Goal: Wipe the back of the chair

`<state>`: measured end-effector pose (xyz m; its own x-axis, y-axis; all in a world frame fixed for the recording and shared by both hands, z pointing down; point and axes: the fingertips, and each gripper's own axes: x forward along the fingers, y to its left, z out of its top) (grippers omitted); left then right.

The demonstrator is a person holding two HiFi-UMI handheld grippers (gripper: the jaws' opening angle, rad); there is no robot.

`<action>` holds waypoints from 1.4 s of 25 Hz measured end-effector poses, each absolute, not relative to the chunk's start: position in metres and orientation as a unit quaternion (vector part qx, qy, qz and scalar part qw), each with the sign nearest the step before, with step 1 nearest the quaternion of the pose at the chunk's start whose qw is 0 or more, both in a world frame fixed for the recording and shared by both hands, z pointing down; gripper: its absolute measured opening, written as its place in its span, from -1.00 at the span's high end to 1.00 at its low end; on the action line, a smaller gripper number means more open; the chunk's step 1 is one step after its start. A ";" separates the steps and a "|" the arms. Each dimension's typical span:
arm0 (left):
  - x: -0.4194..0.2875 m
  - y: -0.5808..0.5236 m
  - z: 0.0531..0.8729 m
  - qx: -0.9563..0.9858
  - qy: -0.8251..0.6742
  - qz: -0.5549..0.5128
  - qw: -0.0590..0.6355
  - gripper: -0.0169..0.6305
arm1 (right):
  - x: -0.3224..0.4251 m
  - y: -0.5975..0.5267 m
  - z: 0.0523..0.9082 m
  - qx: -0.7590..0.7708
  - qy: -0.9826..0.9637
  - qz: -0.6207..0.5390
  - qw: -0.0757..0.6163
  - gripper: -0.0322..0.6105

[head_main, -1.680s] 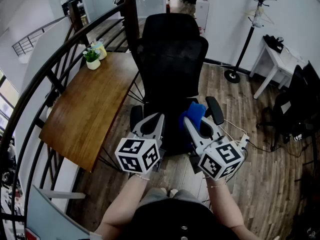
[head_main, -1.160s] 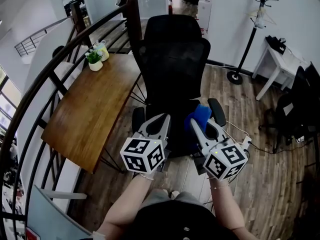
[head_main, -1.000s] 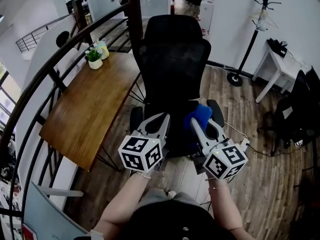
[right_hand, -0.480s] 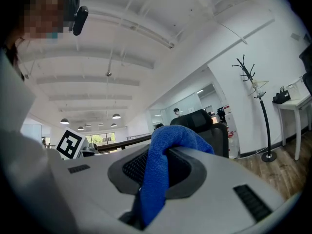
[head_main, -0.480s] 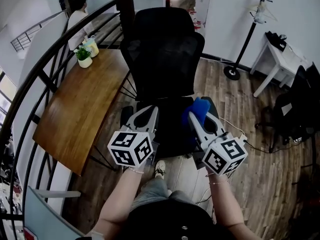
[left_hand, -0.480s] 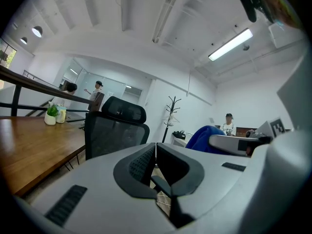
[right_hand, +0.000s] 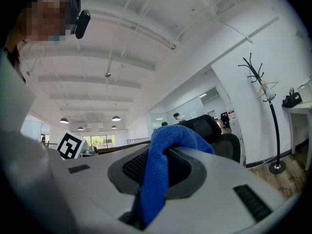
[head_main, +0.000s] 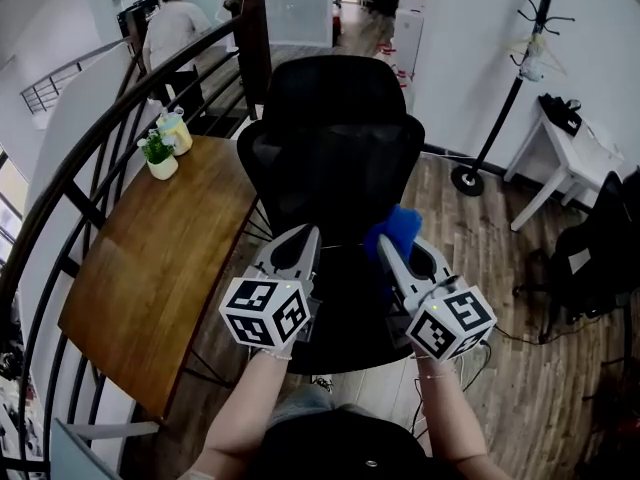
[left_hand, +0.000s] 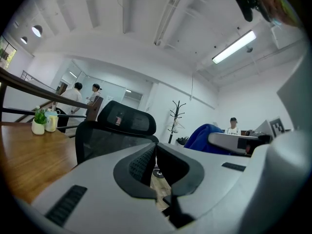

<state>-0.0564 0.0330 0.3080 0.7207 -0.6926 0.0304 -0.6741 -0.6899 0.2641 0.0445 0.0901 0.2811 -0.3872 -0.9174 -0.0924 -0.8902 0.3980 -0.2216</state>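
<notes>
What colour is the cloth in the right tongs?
Blue: the soft blue cloth shows best in the right gripper view.

Wooden table (head_main: 150,258) with a small potted plant (head_main: 158,154), curved black railing (head_main: 75,173), coat stand (head_main: 498,103), white desk (head_main: 572,156).

So from my end the chair (head_main: 335,158) is dead ahead. The desk (head_main: 140,258) runs along the chair's left, with a potted plant (head_main: 158,154) on its far end. Both grippers hang over the chair's seat, in front of the backrest. The left gripper (head_main: 308,233) is on the chair's left, and the right gripper (head_main: 388,243) is on its right with the cloth (head_main: 402,224) in its jaws. A coat stand (head_main: 498,88) is off to the chair's right, and a person (head_main: 178,26) is behind the chair, to the left.
</notes>
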 end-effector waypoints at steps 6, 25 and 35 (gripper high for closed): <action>-0.050 -0.036 0.294 0.924 -0.359 -0.046 0.122 0.89 | 0.044 0.021 0.268 -0.543 0.834 -0.046 0.084 0.68; -0.063 -0.129 0.262 0.905 -0.406 -0.072 0.105 0.89 | 0.033 -0.086 0.236 -0.484 0.872 -0.022 0.067 0.68; -0.069 -0.169 0.245 0.890 -0.438 -0.089 0.089 0.89 | -0.008 -0.155 0.209 -0.409 0.909 0.000 0.076 0.68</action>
